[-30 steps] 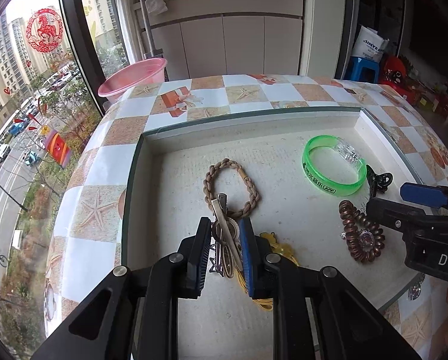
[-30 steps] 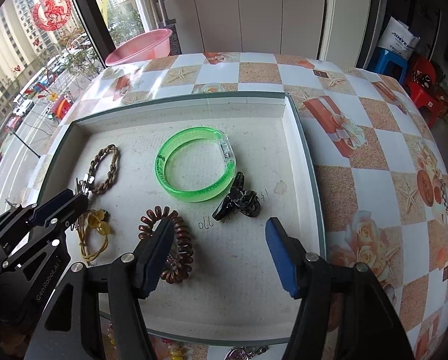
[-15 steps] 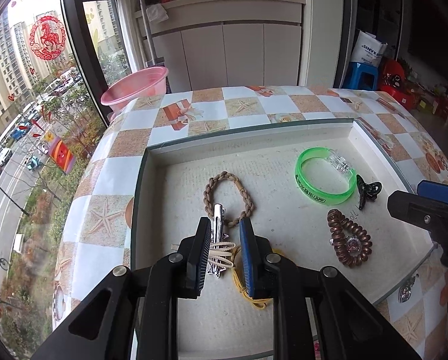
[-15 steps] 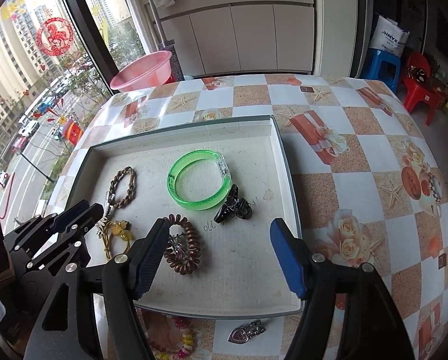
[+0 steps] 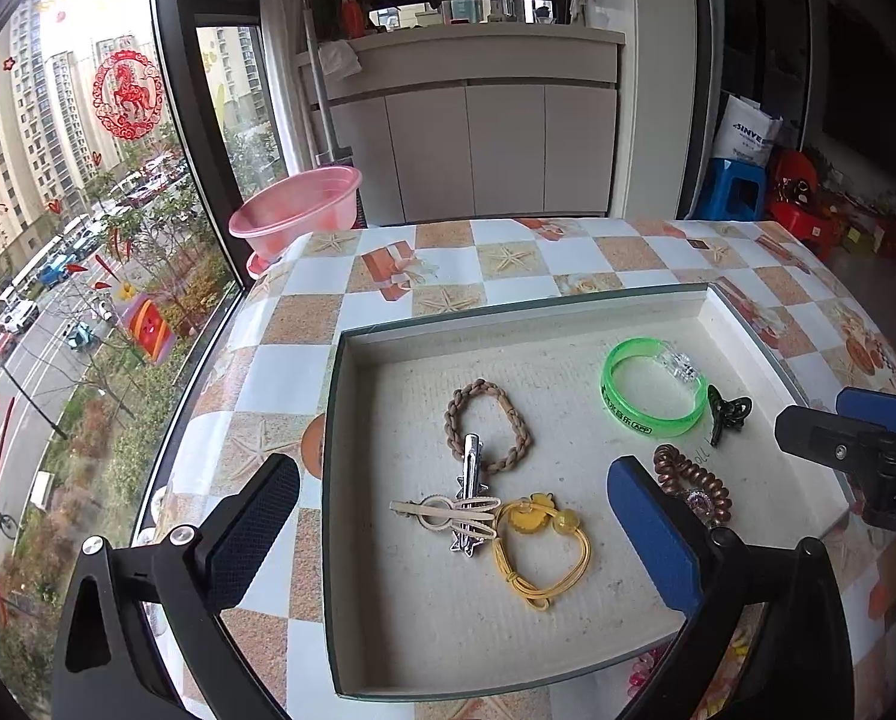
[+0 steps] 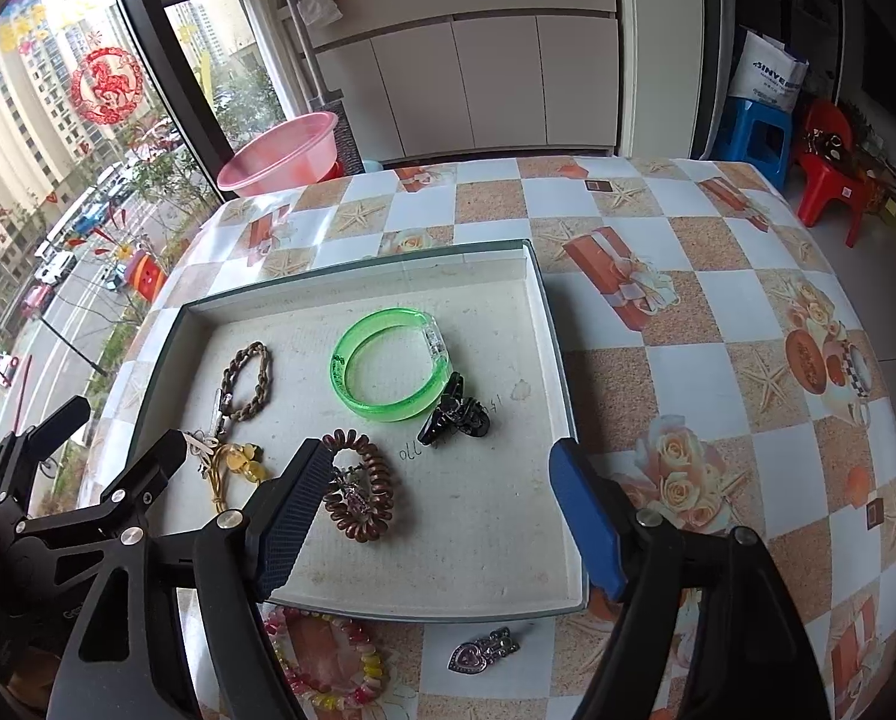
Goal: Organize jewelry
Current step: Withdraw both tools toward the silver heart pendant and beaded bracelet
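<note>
A shallow white tray (image 5: 520, 312) (image 6: 556, 360) holds a braided brown bracelet (image 5: 487, 425), a silver hair clip and a beige clip (image 5: 469, 510), a yellow hair tie (image 5: 538, 552), a green bangle (image 5: 652, 387) (image 6: 387, 363), a black claw clip (image 6: 457, 414) and a brown coil tie (image 6: 360, 495). My left gripper (image 5: 451, 540) is open and empty above the clips. My right gripper (image 6: 432, 516) is open and empty over the tray's near part. A bead bracelet (image 6: 327, 660) and a heart pendant (image 6: 484, 651) lie on the table before the tray.
The tray sits on a table with a checked starfish cloth (image 6: 718, 312). A pink basin (image 5: 294, 213) stands at the far left corner by the window. White cabinets (image 5: 478, 150) are behind. The table's left edge drops off beside the window.
My left gripper has let go of the hair clips, opened wide and drawn back and up. The clips now lie in the tray. My right gripper has also pulled back.
</note>
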